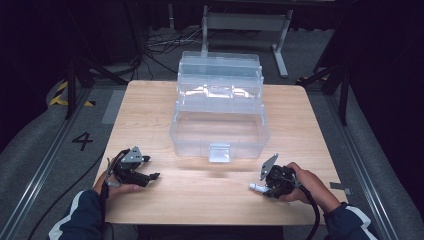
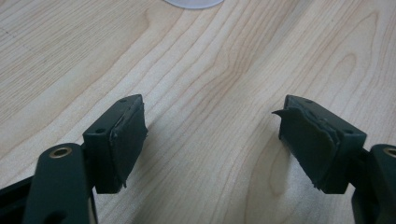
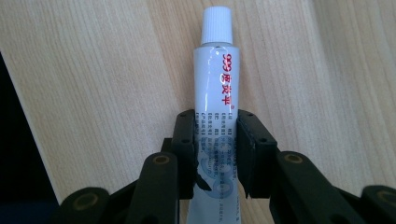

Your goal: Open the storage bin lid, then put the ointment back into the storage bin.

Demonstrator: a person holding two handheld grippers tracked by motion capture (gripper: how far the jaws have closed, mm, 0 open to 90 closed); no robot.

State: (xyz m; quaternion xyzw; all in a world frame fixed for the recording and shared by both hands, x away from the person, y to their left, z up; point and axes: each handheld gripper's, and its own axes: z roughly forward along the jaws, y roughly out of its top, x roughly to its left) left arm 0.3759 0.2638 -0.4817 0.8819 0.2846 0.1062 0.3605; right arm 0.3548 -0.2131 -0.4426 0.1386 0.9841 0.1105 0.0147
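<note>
Our right gripper [image 3: 215,140] clamps a glossy white ointment tube [image 3: 217,88] with a ribbed cap; our left gripper [image 2: 212,140] gapes over grained wooden table [image 2: 210,70].

"999" in red on the white tube [image 3: 215,93]; "4" on the floor [image 1: 83,140]

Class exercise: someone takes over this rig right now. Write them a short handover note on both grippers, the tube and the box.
Right gripper: shut on the tube, white cap pointing away, near the table's front edge.
Left gripper: open, nothing between its jaws, over bare wood.
Clear box: mid-table, lid up, looks empty.
Done: tube gripped.
Left, probably: carry the tube to the box and release it inside.
</note>
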